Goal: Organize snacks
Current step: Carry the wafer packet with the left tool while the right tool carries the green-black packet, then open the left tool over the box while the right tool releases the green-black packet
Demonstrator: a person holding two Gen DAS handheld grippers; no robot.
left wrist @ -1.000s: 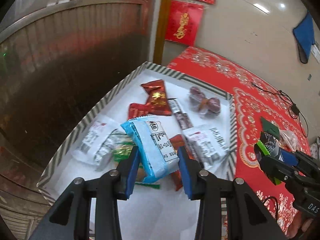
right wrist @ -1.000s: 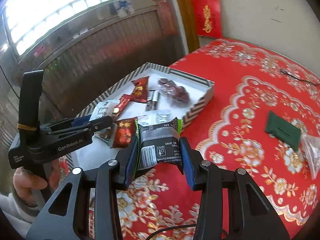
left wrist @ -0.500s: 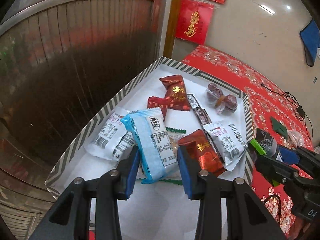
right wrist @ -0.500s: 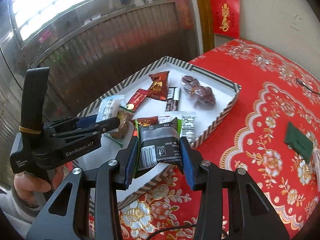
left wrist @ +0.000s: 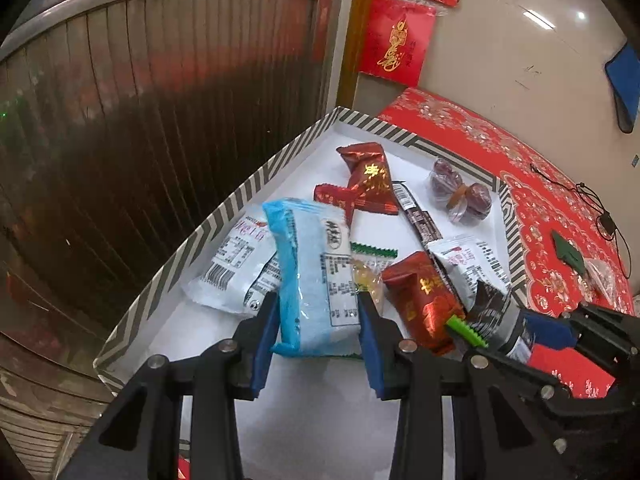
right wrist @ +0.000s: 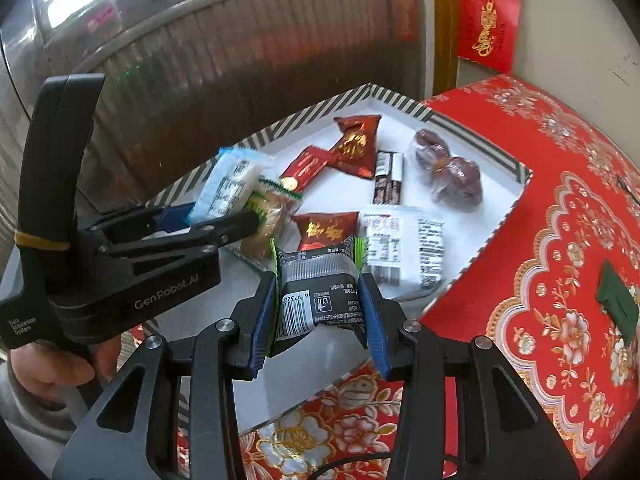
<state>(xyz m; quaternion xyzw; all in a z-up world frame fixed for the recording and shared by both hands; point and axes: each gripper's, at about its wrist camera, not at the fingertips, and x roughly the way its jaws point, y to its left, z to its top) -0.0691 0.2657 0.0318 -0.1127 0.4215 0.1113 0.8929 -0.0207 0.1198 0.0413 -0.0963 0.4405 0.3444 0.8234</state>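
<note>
Left gripper (left wrist: 318, 312): jaws drawn partway in, blue pads pinching a light-blue snack packet (left wrist: 310, 280) by its sides, packet standing up out of the grip over the near end of the striped box (left wrist: 224, 220). Right gripper (right wrist: 318, 304): likewise narrowed, pads clamped on a black-and-grey snack packet (right wrist: 318, 286) with bright green crimped ends, barcode facing the camera, held above the near rim of the same box.

Inside the box, on its white floor: a white barcode packet (left wrist: 230, 264) at the left, partly behind the blue one; two dark red packets with gold print (left wrist: 368, 176) toward the far end, overlapping; a thin dark stick packet (left wrist: 418, 216) lying lengthways; a clear wrap of dark red dates (left wrist: 460, 196) near the far right corner; another red-and-gold packet (left wrist: 424, 300) and a white printed packet (left wrist: 468, 260) close to the right wall; a clear wrap with a green crimped edge (left wrist: 370, 268) just behind the left gripper's right pad.

Box resting on a red floral tablecloth (right wrist: 560, 208). Out on the cloth to the right, well apart from the box: a dark green packet (right wrist: 618, 304). On the wall behind: red hangings with gold characters (left wrist: 394, 40).

Seen from the right wrist: left gripper's black body crossing the left side, a hand (right wrist: 52, 364) wrapped on its handle.
</note>
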